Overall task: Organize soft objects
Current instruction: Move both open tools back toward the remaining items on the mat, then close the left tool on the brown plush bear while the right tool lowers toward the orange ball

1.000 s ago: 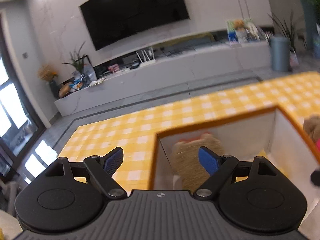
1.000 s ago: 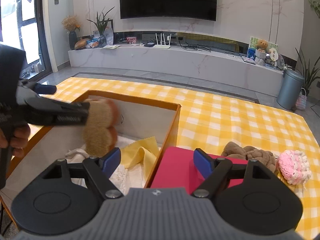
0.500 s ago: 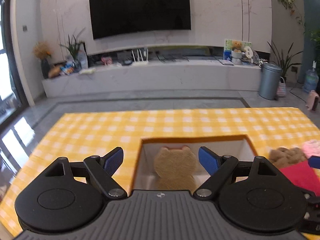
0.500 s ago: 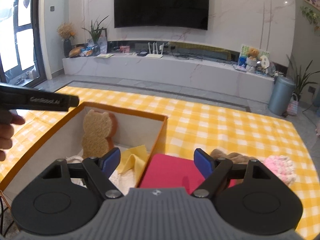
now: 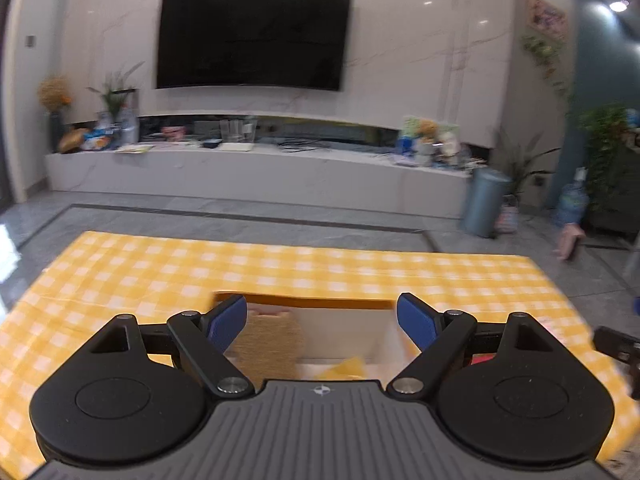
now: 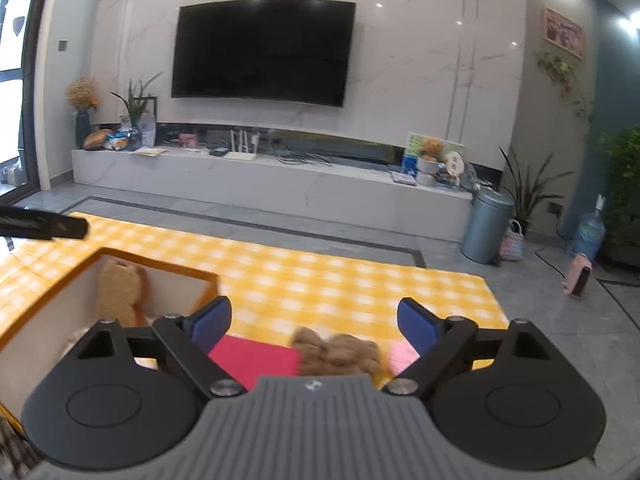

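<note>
An orange-rimmed box (image 5: 316, 302) (image 6: 160, 268) stands on the yellow checked tablecloth (image 5: 160, 268). A tan bear-shaped sponge (image 5: 266, 340) (image 6: 118, 294) leans upright against the box's inner wall, with a yellow cloth (image 5: 346, 368) beside it. My left gripper (image 5: 322, 322) is open and empty, raised above the box. My right gripper (image 6: 314, 322) is open and empty, above a red cloth (image 6: 256, 360), a brown plush (image 6: 340, 354) and a pink knitted piece (image 6: 402, 356) lying right of the box. The left gripper's tip (image 6: 44, 226) shows at the right wrist view's left edge.
The table's far edge (image 6: 320, 256) drops to a grey floor. Beyond are a white TV bench (image 6: 260, 184), a wall TV (image 6: 264, 50), a grey bin (image 6: 486, 224) and plants. The right gripper's edge (image 5: 616, 346) shows at the left wrist view's right.
The left gripper released the bear sponge into the box, then rose and pulled back. The right gripper moved right, from over the red cloth to over the brown plush.
</note>
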Available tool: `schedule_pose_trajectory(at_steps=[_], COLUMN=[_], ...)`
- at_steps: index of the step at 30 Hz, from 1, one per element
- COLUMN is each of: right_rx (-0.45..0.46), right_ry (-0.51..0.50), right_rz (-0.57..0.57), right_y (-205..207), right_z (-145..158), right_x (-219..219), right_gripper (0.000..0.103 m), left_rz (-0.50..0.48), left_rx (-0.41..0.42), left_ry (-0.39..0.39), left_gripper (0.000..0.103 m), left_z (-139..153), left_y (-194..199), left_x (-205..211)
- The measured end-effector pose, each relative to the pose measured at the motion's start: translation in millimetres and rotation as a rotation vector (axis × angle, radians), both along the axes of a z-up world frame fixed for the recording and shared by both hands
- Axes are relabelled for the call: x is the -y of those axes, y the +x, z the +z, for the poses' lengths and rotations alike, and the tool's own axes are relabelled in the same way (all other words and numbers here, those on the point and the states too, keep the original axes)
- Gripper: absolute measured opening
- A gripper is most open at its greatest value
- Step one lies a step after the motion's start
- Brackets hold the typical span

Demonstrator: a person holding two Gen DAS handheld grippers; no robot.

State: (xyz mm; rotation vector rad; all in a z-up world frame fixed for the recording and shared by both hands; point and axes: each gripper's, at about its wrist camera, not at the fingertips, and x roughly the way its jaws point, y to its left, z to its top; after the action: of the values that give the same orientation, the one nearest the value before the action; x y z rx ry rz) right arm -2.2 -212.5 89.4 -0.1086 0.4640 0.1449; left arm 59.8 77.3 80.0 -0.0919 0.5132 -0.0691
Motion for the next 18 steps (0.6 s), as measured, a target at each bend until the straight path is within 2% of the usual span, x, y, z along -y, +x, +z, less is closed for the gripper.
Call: schedule_pose_trajectory(at_steps=[4,7,9,12,15,18], right_rx=[0.023,0.028,-0.023,-0.097,-0.190,-0.260], right_ry=[0.057,0.010,-0.018,0.028,0.070,0.130], right_rz=[-0.135,-0.200,-0.216,-0.274,-0.212,-0.190], right_y=[-0.2,4.3,12.5,27.3,42.2,60.5], right_z=[2.9,-7.8,-22.8,-44.8,-66.3,-88.6], right_x=[44.6,67.5,80.8,103.1,115.0,119.2], right_gripper=[0.089,0.095,0.095,0.091,0.088,0.088], left_rz=[-0.091,-0.148,-0.214,-0.370,-0.482,-0.580], left_rx=[0.039,0.022,-0.021,-0.069,-0.108,-0.219], left_ry=[0.002,0.023,0.041,0.033,0.037,0.117], left_gripper=[0.100,0.100,0.100,0.100,0.100,0.099], left_z=[15.5,22.5,24.7,24.1,14.6,-10.6], left_y=[-14.8,-12.2,-2.0,17.1,44.5,80.1], left_x=[28.9,63.4,92.4,134.8,174.4,220.8])
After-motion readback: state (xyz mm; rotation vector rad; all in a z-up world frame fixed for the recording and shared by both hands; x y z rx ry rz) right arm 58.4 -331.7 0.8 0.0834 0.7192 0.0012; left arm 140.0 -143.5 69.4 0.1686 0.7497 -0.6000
